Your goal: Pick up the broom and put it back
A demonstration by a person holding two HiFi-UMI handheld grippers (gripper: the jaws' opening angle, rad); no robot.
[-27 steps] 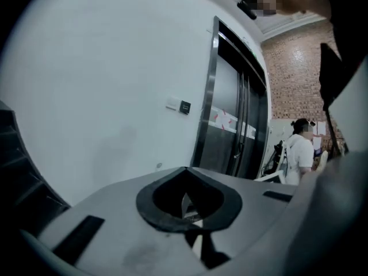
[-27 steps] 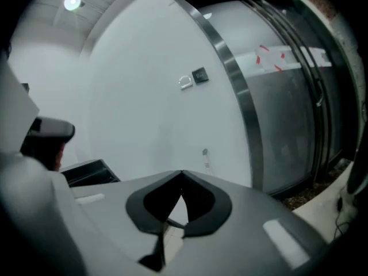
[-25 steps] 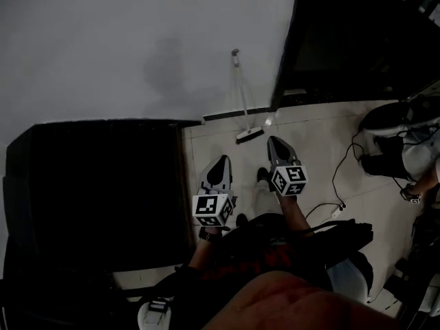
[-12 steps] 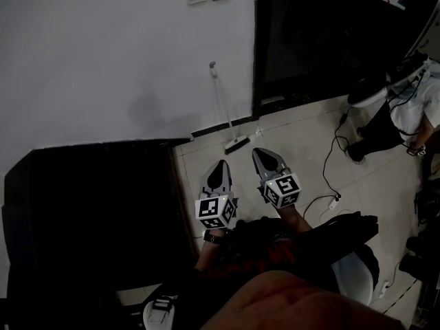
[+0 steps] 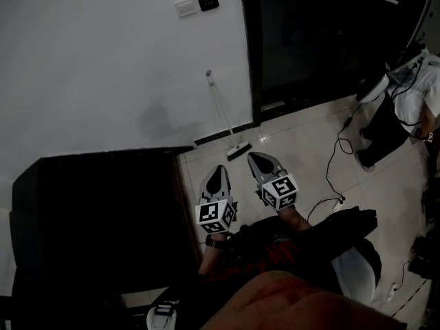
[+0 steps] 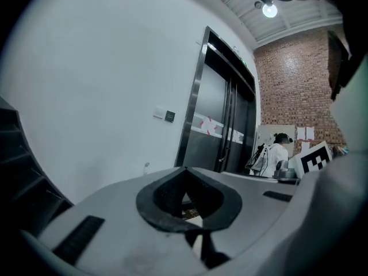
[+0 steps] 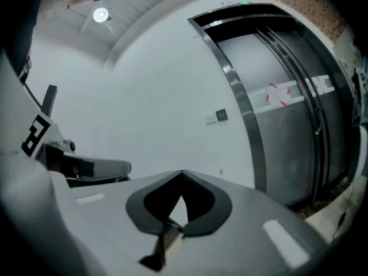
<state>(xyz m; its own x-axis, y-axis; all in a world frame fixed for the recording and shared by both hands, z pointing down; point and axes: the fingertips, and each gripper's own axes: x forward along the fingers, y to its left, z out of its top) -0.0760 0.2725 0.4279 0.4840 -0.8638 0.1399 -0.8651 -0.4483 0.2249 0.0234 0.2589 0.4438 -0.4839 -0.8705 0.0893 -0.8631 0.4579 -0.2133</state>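
Broom is not held. It stands on the floor and leans on the white wall. Its brush head sits at the wall's foot, just left of the elevator door frame. The handle slants up and left along the wall, and its top end is well below the switch plate and the dark panel beside it.

Left gripper: jaws closed tip to tip, nothing between them, only the bare pad hollow shows in the left gripper view. It points roughly level toward the wall, with the tip near the brush head but clearly apart from it.

Right gripper: jaws fully closed and empty, same bare hollow in the right gripper view. It sits just beside the left one, on its right, with the tip closest to the brush head, just short of it and not touching. It faces the wall and the elevator frame.

Both grippers hang over the floor strip between the black unit at the left and the open tiles at the right.

A cable snakes over the tiles right of the grippers. A black bag lies near the bottom, just behind the right gripper. Another person stands at the right edge by the elevator, wearing a white top and dark trousers.
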